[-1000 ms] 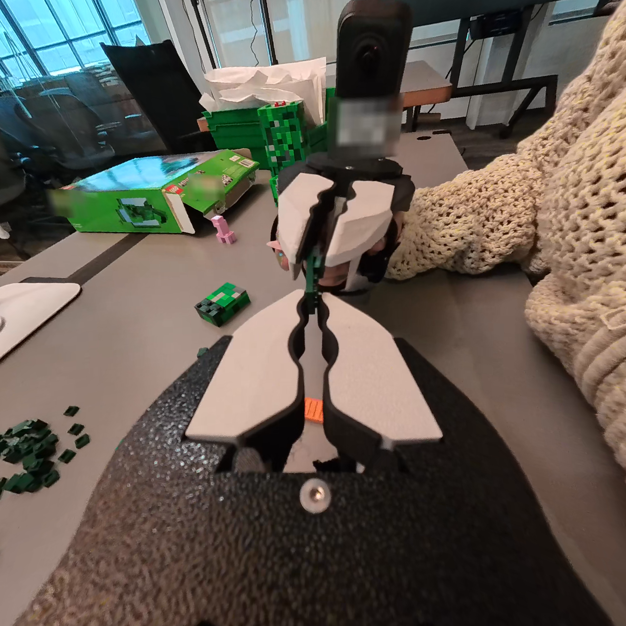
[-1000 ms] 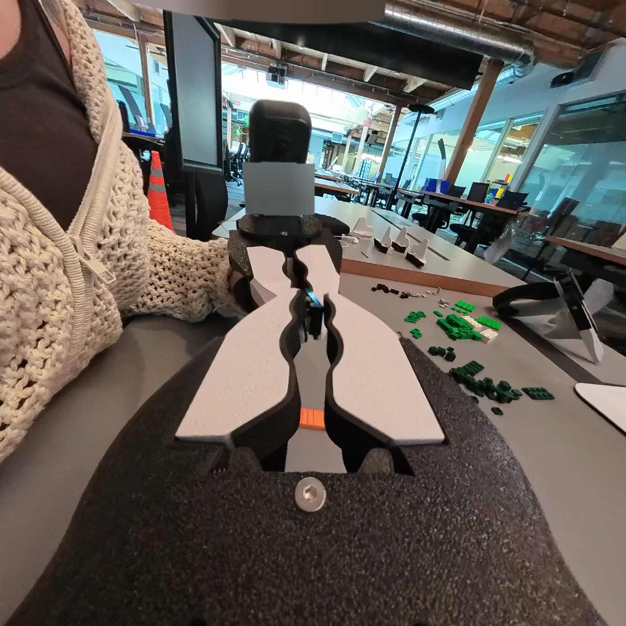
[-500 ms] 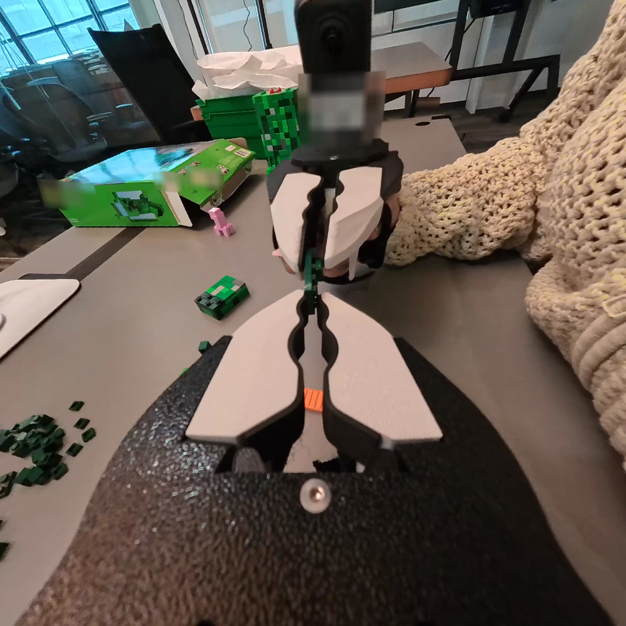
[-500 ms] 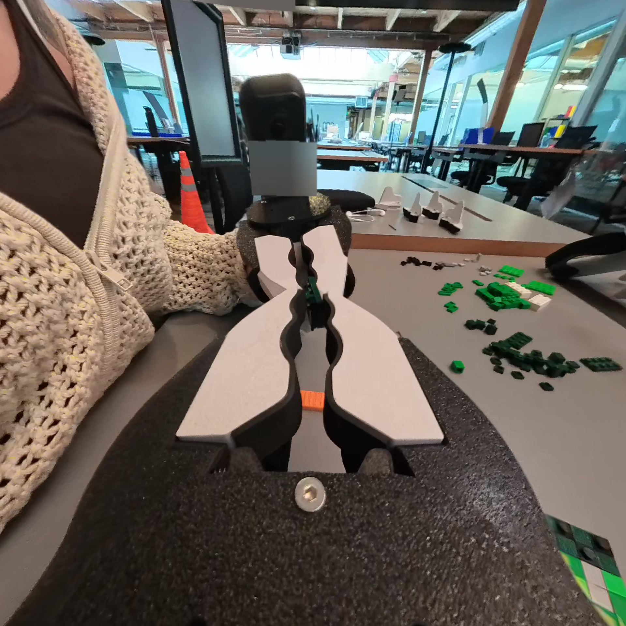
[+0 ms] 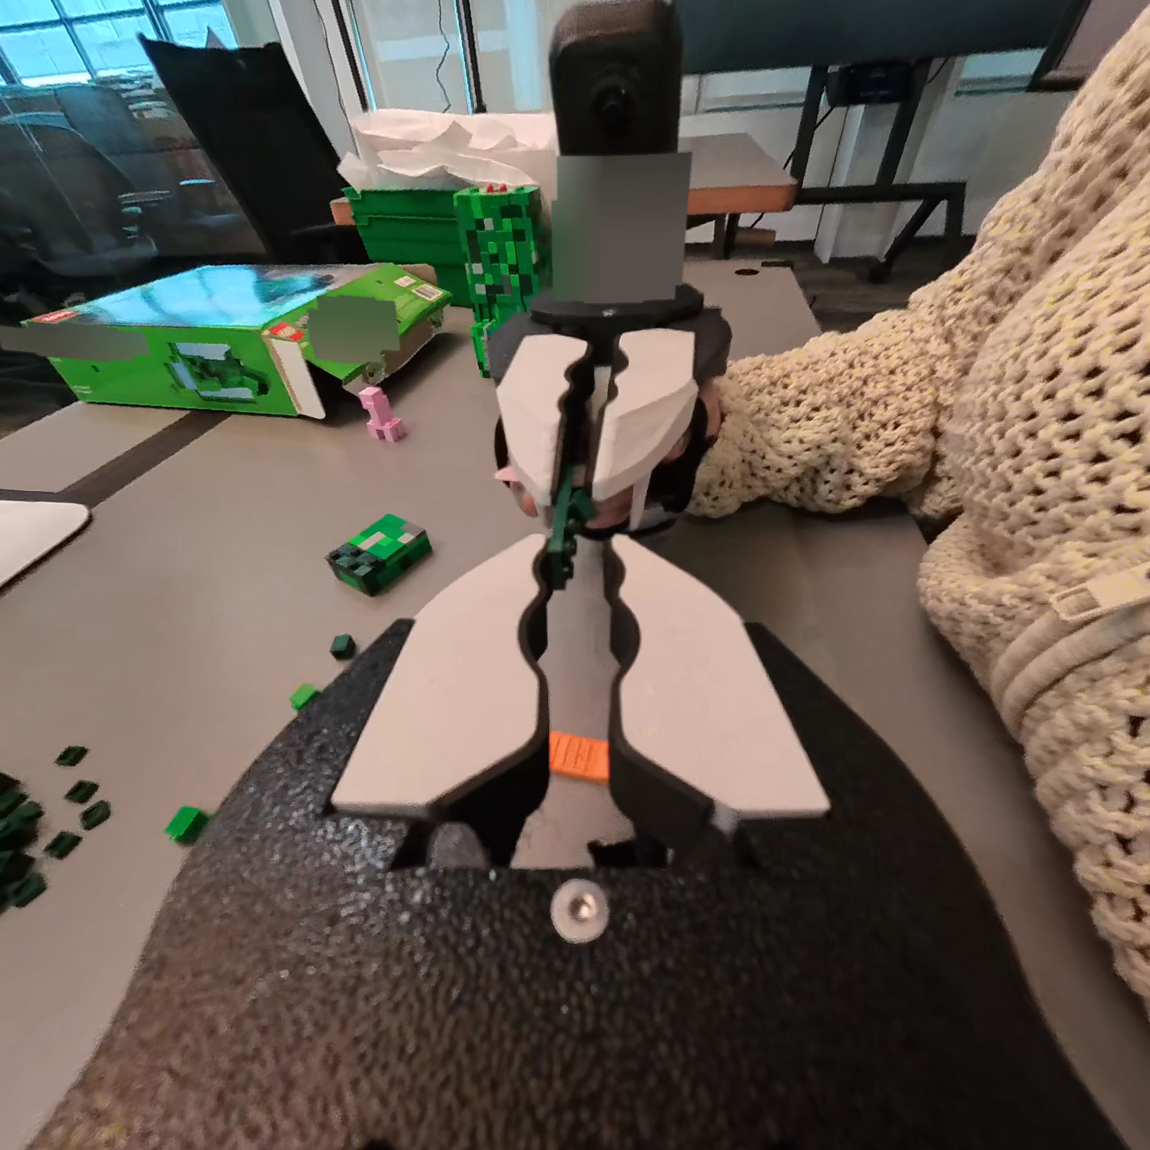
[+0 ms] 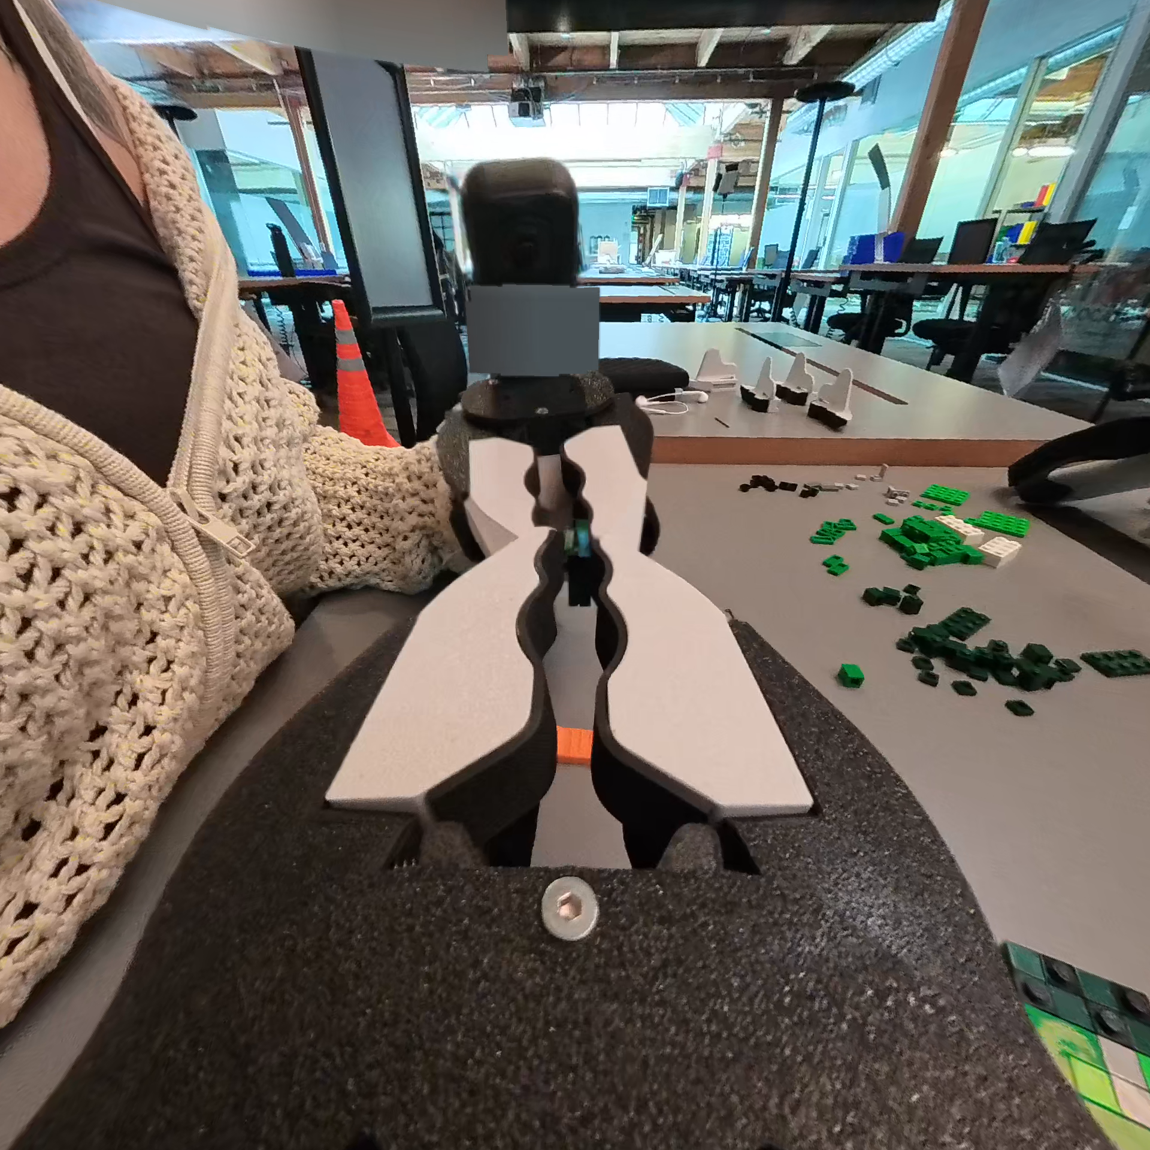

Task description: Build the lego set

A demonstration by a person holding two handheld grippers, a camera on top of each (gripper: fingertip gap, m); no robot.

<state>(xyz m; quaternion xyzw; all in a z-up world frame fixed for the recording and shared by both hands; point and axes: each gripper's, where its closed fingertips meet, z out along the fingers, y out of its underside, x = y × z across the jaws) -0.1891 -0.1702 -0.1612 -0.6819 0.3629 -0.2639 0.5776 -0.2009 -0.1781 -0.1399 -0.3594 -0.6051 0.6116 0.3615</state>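
Left wrist view: right gripper (image 5: 569,498) pinches the dark-green lego strip (image 5: 563,538), pointing into slightly parted left gripper (image 5: 572,554).

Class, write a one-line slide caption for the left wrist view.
Two facing grippers, left gripper and right gripper, meet at a dark green lego strip above the grey table.

A grey table (image 5: 186,610) carries an opened green box (image 5: 205,348) at its far left, a pink figure (image 5: 381,416) beside it, a small green block assembly (image 5: 379,552) nearer, and loose dark green pieces (image 6: 983,653) and bright green pieces (image 6: 921,538) scattered across it.
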